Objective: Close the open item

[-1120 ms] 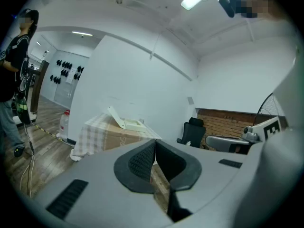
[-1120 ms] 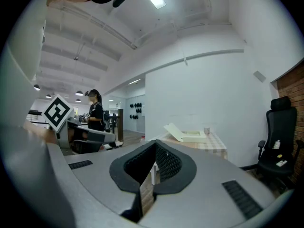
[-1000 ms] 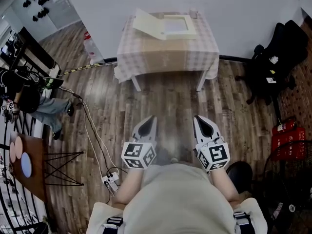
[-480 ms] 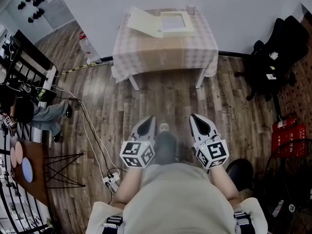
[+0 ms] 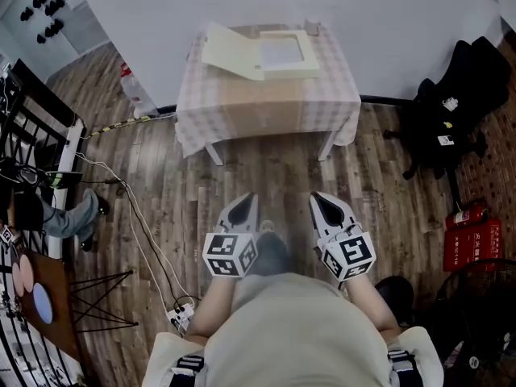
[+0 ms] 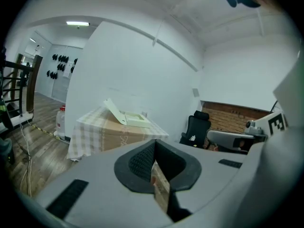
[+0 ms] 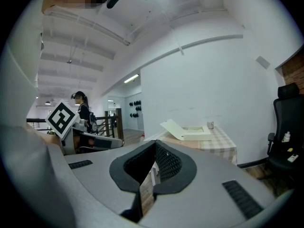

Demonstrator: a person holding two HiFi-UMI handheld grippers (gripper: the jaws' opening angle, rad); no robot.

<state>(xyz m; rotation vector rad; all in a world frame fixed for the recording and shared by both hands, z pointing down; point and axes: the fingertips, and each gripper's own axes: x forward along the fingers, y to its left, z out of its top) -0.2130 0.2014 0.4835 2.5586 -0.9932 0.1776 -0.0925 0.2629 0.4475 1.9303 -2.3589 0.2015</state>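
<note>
Against the white wall stood a table (image 5: 266, 107) under a checked cloth, and on its far half lay a flat cream box (image 5: 284, 55), its lid (image 5: 230, 51) propped up at the left. Well short of it, over the plank floor (image 5: 161, 184), the person held the left gripper (image 5: 244, 202) and the right gripper (image 5: 321, 201) side by side. Both pointed toward the table, and each had its jaws pressed together on nothing. A small cup (image 5: 312, 27) sat just behind the box.
</note>
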